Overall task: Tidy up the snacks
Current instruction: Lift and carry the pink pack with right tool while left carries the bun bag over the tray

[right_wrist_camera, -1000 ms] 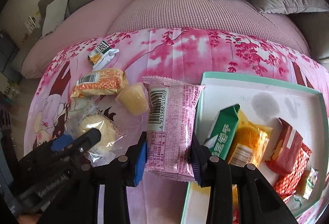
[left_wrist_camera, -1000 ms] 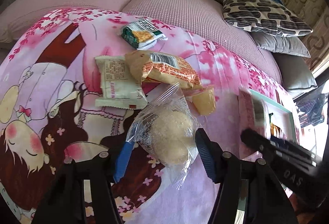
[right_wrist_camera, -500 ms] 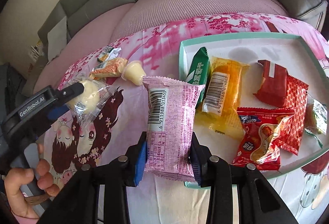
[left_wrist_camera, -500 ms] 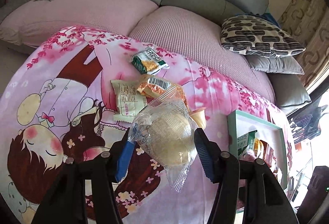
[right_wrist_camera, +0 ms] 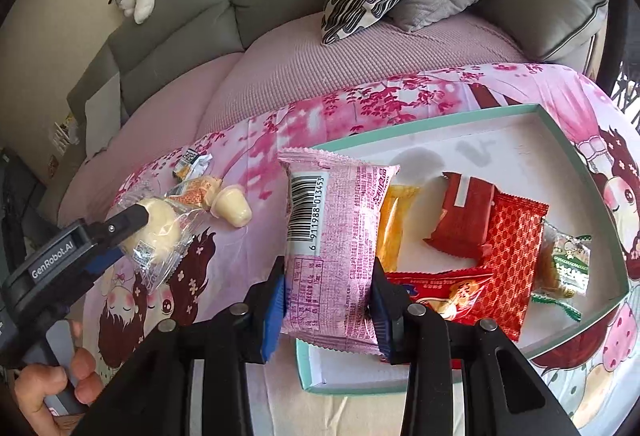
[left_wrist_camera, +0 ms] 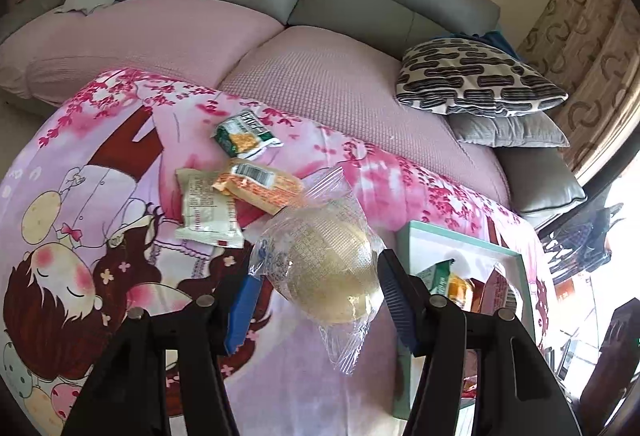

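At the far left of the right wrist view we saw a hand (right_wrist_camera: 48, 392) gripping the handle of the left gripper (left_wrist_camera: 316, 280), whose pads were clamped on a round bun in a clear wrapper (left_wrist_camera: 328, 272), held up off the pink cartoon blanket (left_wrist_camera: 100, 204). Beyond it, on the blanket toward its sofa-side edge, lay a white packet (left_wrist_camera: 206, 210) with an orange packet (left_wrist_camera: 258, 186) overlapping its right edge, and a small green packet (left_wrist_camera: 244, 134) a little farther back. A pale jelly cup (right_wrist_camera: 232, 210) lay on its side just right of the orange packet.

Further right, the right gripper (right_wrist_camera: 326, 302) was closed on a pink packet with a barcode (right_wrist_camera: 332, 236), held upright above the near left corner of the teal-rimmed tray (right_wrist_camera: 420, 126). The tray sat on the right part of the blanket. In it, left to right, we made out a yellow packet (right_wrist_camera: 394, 224), a red snack bag (right_wrist_camera: 444, 292) at the near edge, a dark red packet (right_wrist_camera: 466, 220) overlapping a patterned red packet (right_wrist_camera: 514, 256), and a green-and-white packet (right_wrist_camera: 568, 264) by the right rim.
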A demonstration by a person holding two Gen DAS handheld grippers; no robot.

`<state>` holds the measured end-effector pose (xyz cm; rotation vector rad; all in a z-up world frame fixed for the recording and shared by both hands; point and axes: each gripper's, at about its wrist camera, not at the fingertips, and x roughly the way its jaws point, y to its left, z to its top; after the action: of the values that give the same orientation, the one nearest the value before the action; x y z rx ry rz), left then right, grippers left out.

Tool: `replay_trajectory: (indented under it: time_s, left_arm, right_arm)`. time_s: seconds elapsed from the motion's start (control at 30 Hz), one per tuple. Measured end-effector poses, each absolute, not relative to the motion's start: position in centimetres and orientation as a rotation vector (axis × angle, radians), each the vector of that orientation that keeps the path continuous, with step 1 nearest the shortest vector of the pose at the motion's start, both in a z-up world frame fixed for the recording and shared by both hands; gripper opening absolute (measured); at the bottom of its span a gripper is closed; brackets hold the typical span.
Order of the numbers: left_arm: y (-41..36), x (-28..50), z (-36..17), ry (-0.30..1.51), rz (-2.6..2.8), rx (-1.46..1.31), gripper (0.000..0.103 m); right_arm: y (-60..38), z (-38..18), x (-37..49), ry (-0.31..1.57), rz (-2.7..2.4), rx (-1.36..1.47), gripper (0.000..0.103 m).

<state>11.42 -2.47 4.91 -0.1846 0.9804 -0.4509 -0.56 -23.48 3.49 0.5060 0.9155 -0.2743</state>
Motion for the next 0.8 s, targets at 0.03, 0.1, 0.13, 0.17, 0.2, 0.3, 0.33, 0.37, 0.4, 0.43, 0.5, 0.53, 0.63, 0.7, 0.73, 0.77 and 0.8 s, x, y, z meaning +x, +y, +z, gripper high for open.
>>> replay_trajectory:
  time_s: [0.03,0.1,0.13,0.17,0.2,0.3,0.33,0.37,0.4,0.43,0.5,0.53,0.63,0.7,0.73,0.77,0.8]
  left_arm:
    - [-2.9,11.3,5.0,0.979,-0.456,-0.176,0.06]
    - [-3.6,10.9,5.1,0.98,-0.468,-0.166,0.06]
    - [-4.1,10.7,5.1,0.981,-0.478,-0.165,0.06]
    - [-4.4,10.5,5.1,0.982,-0.487,-0.165,0.06]
    - [-4.8,10.4,5.2,0.982,-0.495,-0.166,0.06]
    - [-6.2,9.9,5.5,0.98,-0.527,-0.156,0.06]
    - [-6.8,9.7,5.6,0.98,-0.541,-0.154,0.06]
    - [-7.4,9.5,5.7,0.981,-0.556,-0.151,0.06]
    - [-8.1,9.4,5.8,0.981,-0.57,-0.147,0.06]
    - [-8.8,9.1,6.0,0.982,-0.584,-0.139,0.06]
    - [-10.5,8.7,6.1,0.983,-0.614,-0.11,0.06]
    - [-11.4,8.5,6.3,0.984,-0.63,-0.096,0.06]
    - [-14.0,8.3,6.8,0.977,-0.673,-0.069,0.06]
    - [-15.5,8.3,7.0,0.974,-0.692,-0.058,0.06]
    - [-16.4,8.4,7.0,0.975,-0.702,-0.052,0.06]
    - [-17.3,8.6,6.9,0.979,-0.709,-0.045,0.06]
    - [-18.2,8.7,6.7,0.986,-0.713,-0.036,0.06]
  right_arm:
    - [-24.0,3.6,-0.7,0.909,-0.283,0.508,0.04]
    - [-25.4,3.7,-1.3,0.896,-0.308,0.519,0.04]
    - [-26.3,3.7,-1.6,0.889,-0.326,0.526,0.04]
    - [-27.2,3.8,-2.0,0.882,-0.348,0.536,0.04]
    - [-28.2,3.8,-2.5,0.873,-0.373,0.546,0.04]
    - [-31.2,3.9,-4.0,0.842,-0.451,0.562,0.04]
    - [-32.2,4.0,-4.4,0.832,-0.479,0.561,0.04]
    - [-33.0,4.1,-4.8,0.822,-0.508,0.557,0.04]
    - [-33.7,4.2,-5.2,0.813,-0.533,0.553,0.04]
    - [-34.3,4.3,-5.6,0.803,-0.552,0.549,0.04]
    - [-35.1,4.5,-6.0,0.785,-0.564,0.549,0.04]
    - [-35.4,4.6,-6.1,0.777,-0.56,0.553,0.04]
    - [-35.7,4.7,-6.0,0.756,-0.537,0.546,0.04]
    - [-35.9,4.6,-5.6,0.752,-0.533,0.528,0.04]
    - [-35.9,4.3,-5.4,0.755,-0.536,0.521,0.04]
    - [-36.1,4.0,-5.2,0.759,-0.542,0.517,0.04]
    - [-36.4,3.5,-5.0,0.766,-0.547,0.519,0.04]
